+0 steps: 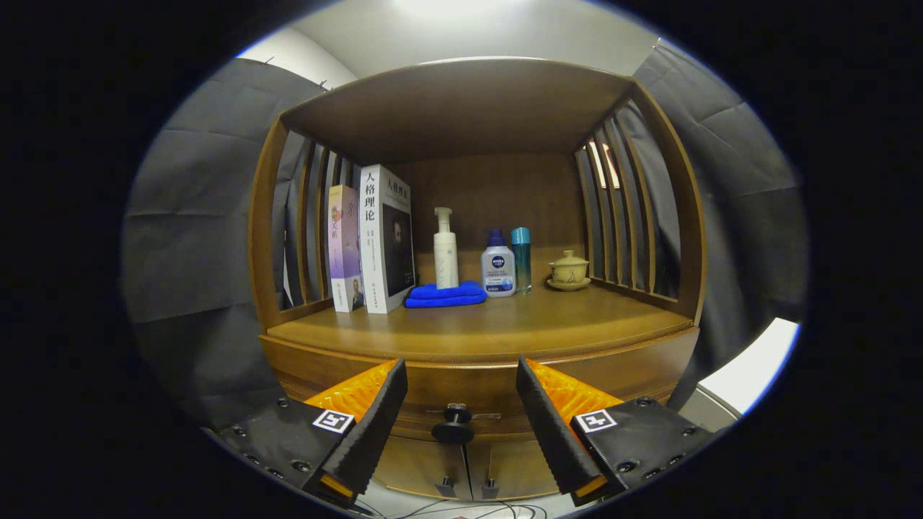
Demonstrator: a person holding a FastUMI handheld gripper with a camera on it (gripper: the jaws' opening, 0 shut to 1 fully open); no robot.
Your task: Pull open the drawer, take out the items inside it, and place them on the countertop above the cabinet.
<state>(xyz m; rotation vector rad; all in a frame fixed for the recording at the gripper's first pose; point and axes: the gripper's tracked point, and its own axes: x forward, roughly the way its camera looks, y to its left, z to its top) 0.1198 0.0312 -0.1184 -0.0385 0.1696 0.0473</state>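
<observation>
A wooden cabinet stands ahead with its countertop point(497, 321) under a shelf roof. Below the countertop's front edge runs the drawer front point(461, 389), pushed in, with a small dark round knob point(453, 431). My gripper point(461, 375) is open, its two fingers spread wide to either side of the knob. The knob sits between the fingers, a little beyond and below their tips, touching neither. Nothing is held. The drawer's inside is hidden.
On the countertop stand two upright books point(375, 241) at the left, a folded blue cloth point(445, 294), a white pump bottle point(445, 251), a white and blue bottle point(498, 269), a teal bottle point(520, 256) and a lidded tea cup point(569, 271). Two lower doors point(461, 472) sit under the drawer.
</observation>
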